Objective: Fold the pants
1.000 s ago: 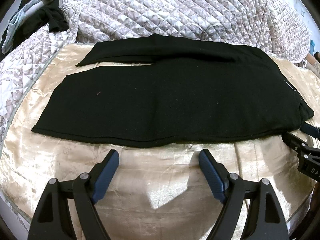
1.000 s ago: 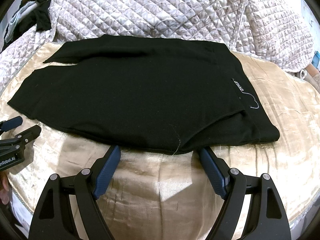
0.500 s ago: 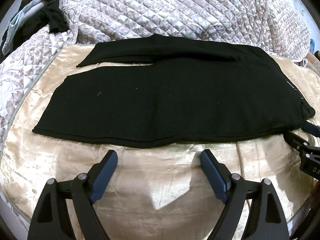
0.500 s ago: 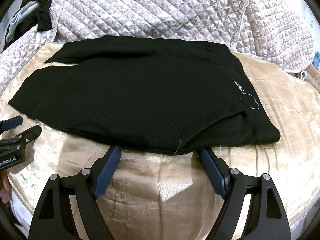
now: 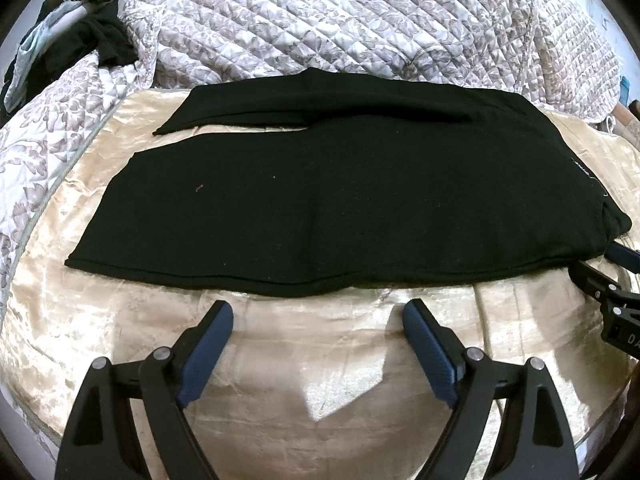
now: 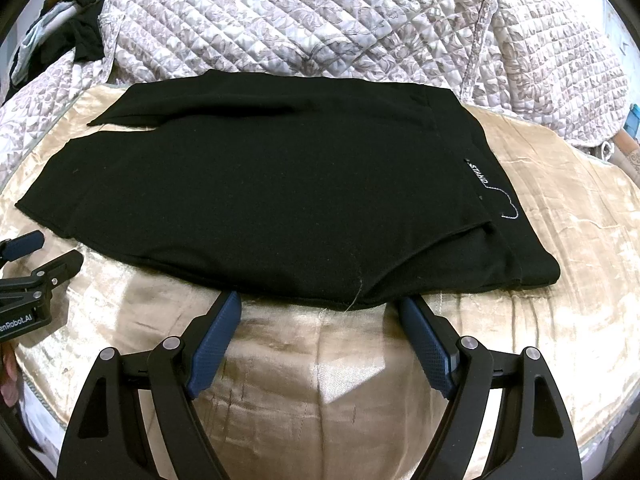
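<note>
Black pants lie flat on a shiny beige sheet, legs to the left, waistband to the right. A second leg edge pokes out at the back left. In the right wrist view the pants show a small white label near the waistband. My left gripper is open and empty, just short of the near hem. My right gripper is open and empty, its fingertips at the near edge of the pants near the waist end. Each gripper shows at the edge of the other's view.
A quilted floral blanket is bunched behind the pants. Dark and pale clothes lie at the far left corner. The beige sheet drops off at the near edge of the bed.
Both grippers have crept slightly forward toward the near edge of the pants. The pants have not moved.
</note>
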